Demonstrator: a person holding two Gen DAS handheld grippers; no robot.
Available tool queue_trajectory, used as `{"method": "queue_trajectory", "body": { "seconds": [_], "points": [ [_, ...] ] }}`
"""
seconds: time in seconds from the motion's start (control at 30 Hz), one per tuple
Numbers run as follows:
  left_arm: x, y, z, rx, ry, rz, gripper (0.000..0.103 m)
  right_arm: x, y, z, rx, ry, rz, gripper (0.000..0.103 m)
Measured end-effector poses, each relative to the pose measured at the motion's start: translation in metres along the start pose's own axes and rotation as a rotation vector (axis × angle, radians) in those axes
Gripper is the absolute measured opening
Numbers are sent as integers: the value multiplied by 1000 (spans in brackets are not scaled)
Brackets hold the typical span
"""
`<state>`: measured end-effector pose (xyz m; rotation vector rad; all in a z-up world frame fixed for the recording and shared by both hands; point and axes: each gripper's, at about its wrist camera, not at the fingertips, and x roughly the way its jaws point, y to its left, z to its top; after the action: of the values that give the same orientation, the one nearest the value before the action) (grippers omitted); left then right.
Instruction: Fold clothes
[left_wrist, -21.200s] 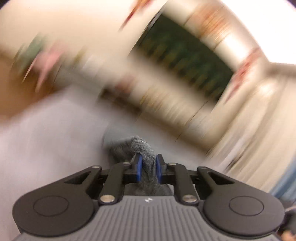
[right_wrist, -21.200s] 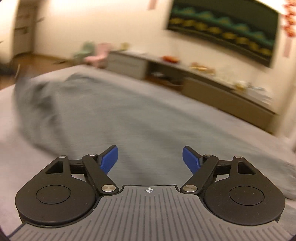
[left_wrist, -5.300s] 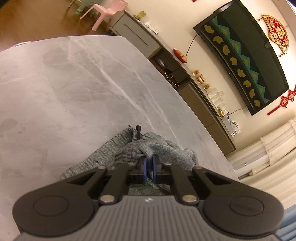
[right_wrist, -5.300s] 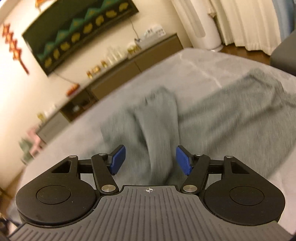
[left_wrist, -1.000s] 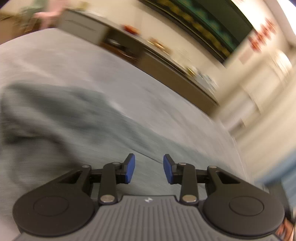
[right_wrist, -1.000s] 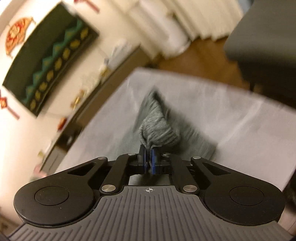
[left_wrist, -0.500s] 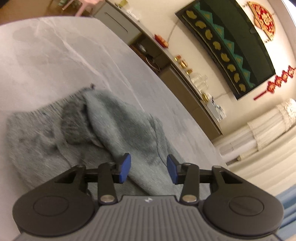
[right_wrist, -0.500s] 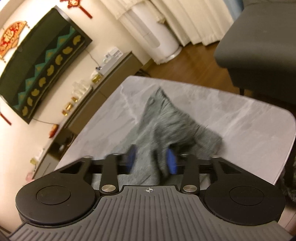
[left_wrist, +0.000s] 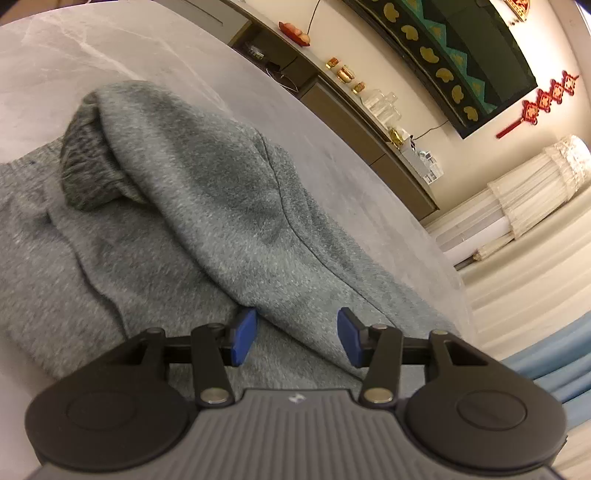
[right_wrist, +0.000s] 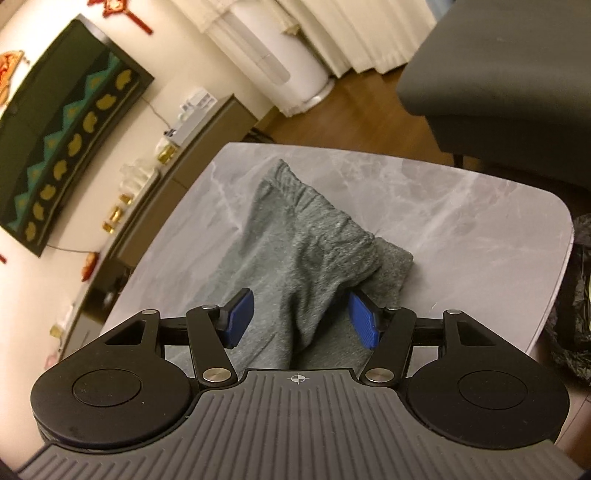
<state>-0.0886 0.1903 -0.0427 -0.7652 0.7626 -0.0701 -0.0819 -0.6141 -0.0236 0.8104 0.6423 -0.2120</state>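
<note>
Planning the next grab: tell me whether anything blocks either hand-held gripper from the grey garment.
Nothing visible does. The left hand-held gripper and right hand-held gripper each hover open directly over the grey garment on the marble table.

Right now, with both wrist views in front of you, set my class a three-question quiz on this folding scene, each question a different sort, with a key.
1. True or false: the right gripper is clamped shut on the grey garment.
2. The garment lies on: A) a wooden floor B) a marble-look table C) the dark sofa.
3. Fill in: the left gripper has blue pads that stand ____.

Key: 1 false, its jaws are apart; 2 B; 3 open.
</note>
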Motion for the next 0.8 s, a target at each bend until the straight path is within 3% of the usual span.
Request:
{"method": "queue_trajectory", "body": {
  "seconds": [0.07,0.1,0.13,0.17,0.27,0.33,0.4,0.47,0.53,0.67,0.8],
  "points": [
    [8,-3,2,16,-9,9,47,9,2,1,-6,20,13,51],
    [12,-5,3,28,-15,16,45,13,4,2,-13,28,27,40],
    [16,-7,4,41,-27,20,29,16,9,3,-33,33,37,31],
    [21,-11,5,58,-43,24,13,18,14,3,-61,32,40,16],
    [16,-16,2,72,-95,14,6,14,24,2,-113,-9,30,2],
    [0,-18,2,37,-142,-60,5,-1,24,6,-118,-81,34,0],
    [-28,-17,-3,0,-188,-182,5,-17,15,12,-92,-145,40,0],
    [-53,-15,-13,-6,-200,-262,5,-20,2,14,-53,-135,13,0],
    [-59,-11,-31,29,-136,-257,5,-14,-9,14,-27,-95,-24,0],
    [-18,-1,-64,72,59,-48,5,-2,-16,13,-2,-51,-67,0],
    [-14,-4,-64,107,45,-16,5,4,-11,14,-3,-44,-79,1]
  ]
}}
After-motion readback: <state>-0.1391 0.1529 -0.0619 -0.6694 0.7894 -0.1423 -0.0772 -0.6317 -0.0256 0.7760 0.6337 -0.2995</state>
